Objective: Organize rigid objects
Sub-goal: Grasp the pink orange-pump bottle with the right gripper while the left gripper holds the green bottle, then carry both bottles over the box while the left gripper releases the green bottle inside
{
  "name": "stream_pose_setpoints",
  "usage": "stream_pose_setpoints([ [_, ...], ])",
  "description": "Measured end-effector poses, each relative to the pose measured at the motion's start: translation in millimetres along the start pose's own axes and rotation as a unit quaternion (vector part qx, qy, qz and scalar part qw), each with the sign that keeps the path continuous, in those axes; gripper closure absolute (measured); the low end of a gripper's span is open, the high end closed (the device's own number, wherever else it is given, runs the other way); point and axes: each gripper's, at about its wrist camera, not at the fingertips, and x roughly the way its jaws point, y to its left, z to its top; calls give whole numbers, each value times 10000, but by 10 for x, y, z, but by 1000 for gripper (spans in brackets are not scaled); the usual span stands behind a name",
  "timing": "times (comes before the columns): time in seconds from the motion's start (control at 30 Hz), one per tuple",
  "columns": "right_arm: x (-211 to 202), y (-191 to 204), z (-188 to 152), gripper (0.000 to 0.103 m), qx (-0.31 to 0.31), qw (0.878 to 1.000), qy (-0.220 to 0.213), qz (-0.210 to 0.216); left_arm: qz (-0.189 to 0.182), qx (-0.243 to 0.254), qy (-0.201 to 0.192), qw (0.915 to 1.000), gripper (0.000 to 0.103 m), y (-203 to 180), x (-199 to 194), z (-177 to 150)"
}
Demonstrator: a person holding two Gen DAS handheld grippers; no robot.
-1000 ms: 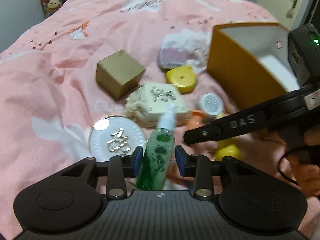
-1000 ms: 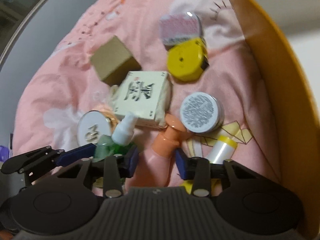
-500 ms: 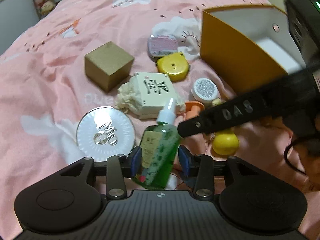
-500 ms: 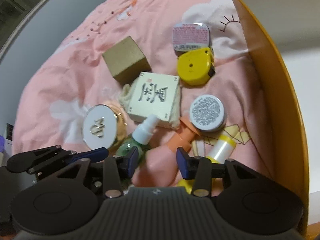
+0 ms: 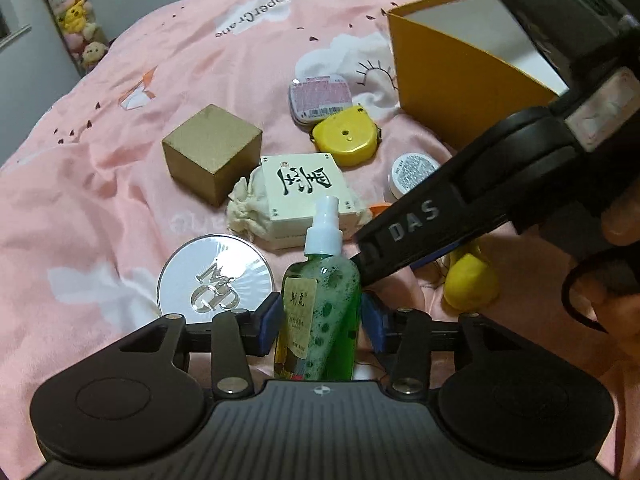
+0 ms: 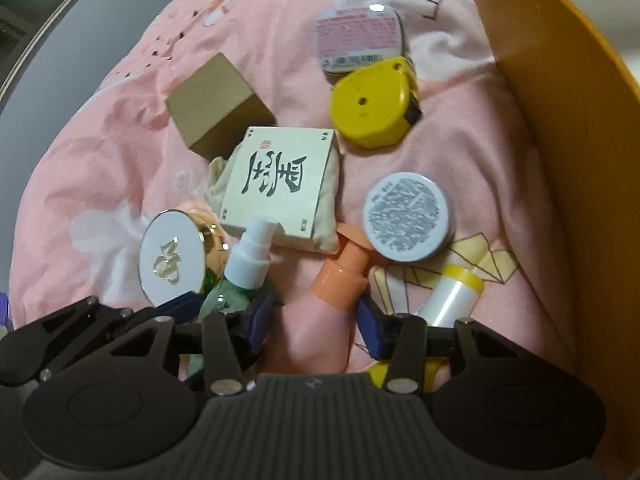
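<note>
Yellow bottle (image 5: pixel 472 282) half behind right tongs (image 5: pixel 362 262)

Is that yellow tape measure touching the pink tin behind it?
Touching. The right wrist view shows the yellow tape measure overlapping the pink tin at its lower edge, no blanket between.

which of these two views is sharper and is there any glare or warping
Left wrist view is sharper: the label on the green spray bottle reads crisply, with glare on the round silver compact. Right wrist view is softly blurred, and the orange box wall bows with fisheye distortion.
</note>
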Motion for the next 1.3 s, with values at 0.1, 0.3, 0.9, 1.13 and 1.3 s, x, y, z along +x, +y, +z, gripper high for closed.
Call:
stream_pose_setpoints([
  [0.1,-71,-5,3,68,-4,9998,-110,189,6,-276,-102,9996,52,80,-16,-10],
  [0.3,-38,-3,41,68,-41,9996,-47,292,278,-246,-25,9993,57,68,99,13],
  [0.9,-144,130,-56,71,-416,9989,-181,123,59,-661,-327,9973,70,134,-112,-30],
  [1.13,-546,218,-183,78,-843,9940,-698,-89,154,-889,-788,9928,70,37,-398,7],
  [1.3,-870,263,-232,78,-1032,9881,-1140,-96,138,-1082,-1176,9871,70,-6,-600,107],
])
